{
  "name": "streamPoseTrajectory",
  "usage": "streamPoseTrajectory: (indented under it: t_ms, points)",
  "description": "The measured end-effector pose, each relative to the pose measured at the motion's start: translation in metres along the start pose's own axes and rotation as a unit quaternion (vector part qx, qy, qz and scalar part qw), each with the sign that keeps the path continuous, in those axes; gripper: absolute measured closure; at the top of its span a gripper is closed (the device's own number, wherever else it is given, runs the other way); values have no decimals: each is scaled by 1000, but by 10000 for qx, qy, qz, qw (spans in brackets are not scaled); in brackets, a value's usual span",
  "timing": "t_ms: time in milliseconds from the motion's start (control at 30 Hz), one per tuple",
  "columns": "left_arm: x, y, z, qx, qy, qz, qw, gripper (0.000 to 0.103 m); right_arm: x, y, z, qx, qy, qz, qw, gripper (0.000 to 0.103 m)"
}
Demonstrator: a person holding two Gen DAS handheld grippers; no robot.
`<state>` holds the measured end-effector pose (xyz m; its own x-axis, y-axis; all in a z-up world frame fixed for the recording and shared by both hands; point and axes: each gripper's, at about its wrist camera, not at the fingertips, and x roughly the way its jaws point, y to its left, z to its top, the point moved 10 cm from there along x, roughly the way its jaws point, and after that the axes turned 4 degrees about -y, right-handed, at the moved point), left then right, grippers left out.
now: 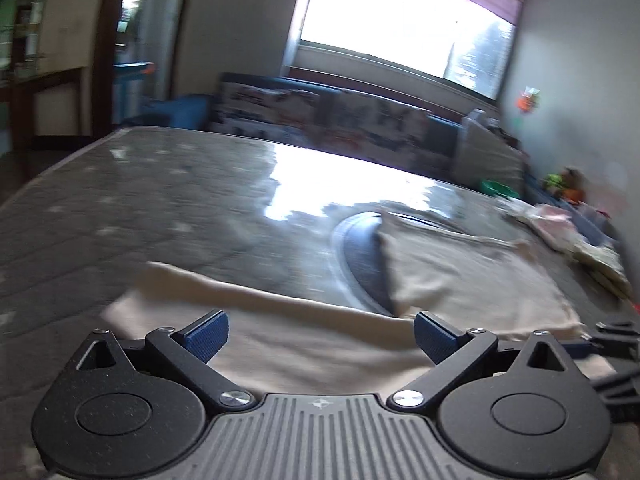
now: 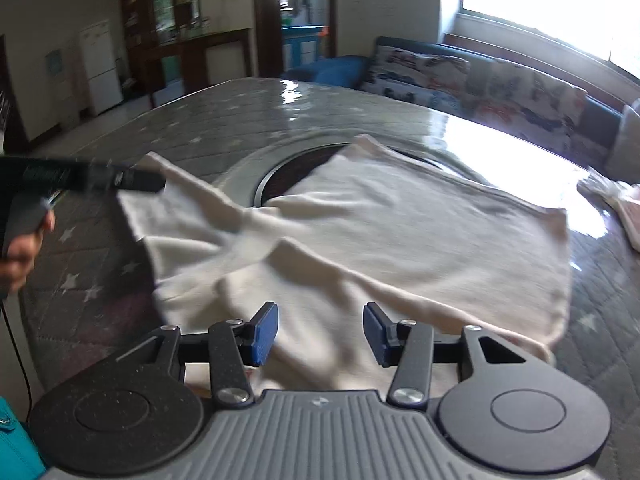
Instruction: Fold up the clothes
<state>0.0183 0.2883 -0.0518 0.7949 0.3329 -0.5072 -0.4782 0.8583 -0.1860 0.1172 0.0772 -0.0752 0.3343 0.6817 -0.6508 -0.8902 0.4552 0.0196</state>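
A grey star-quilted table [image 2: 208, 128] filled both views, its far half washed out by glare from the window [image 1: 400, 8]; a dark round inset [image 2: 292, 176] in its middle was half hidden under the cloth. A cream garment [image 2: 400, 240] lay spread flat just ahead of the right gripper [image 2: 320, 334], its long axis running from the left, beyond that gripper's left finger, to a squared edge far to the right; its near hem was cut off beneath the gripper body. The right gripper's jaws stood about halfway apart with nothing pinched, the cloth lying below them. The left gripper [image 1: 320, 336] had its jaws spread wide and empty over the same garment's near edge; that view was smeared by blur. Only the right view showed the left gripper from outside, a dark blur beside the garment's left corner, with the hand [image 2: 20, 252] on its handle; whether it touched the cloth was unclear. Only the left view showed the pale folded pile [image 1: 560, 224] far right.
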Motion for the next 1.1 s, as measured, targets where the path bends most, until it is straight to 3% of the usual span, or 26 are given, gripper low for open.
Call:
streamPoseTrajectory:
  t_ms: [200,467,733,933,1000,1100]
  points:
    - [-1,42,-3,-382,-9,636,9972,2,9,26,2,-188,51,209,9996,54]
    - [10,73,-11,-881,114,1052,9905,4,1,22,8,-114,-39,203,9997,49]
    - [18,82,-11,-1146,121,1284,9850,24,-20,4,17,4,-267,33,9996,46]
    - [18,92,-9,-1152,57,1779,9773,54,-32,-8,11,181,-354,-83,9992,45]
    - [19,95,-8,-1114,49,1876,9759,78,-37,-12,7,253,-377,-120,9989,44]
    - [20,97,-5,-1217,73,1777,9765,93,-44,-19,3,338,-411,-193,9984,43]
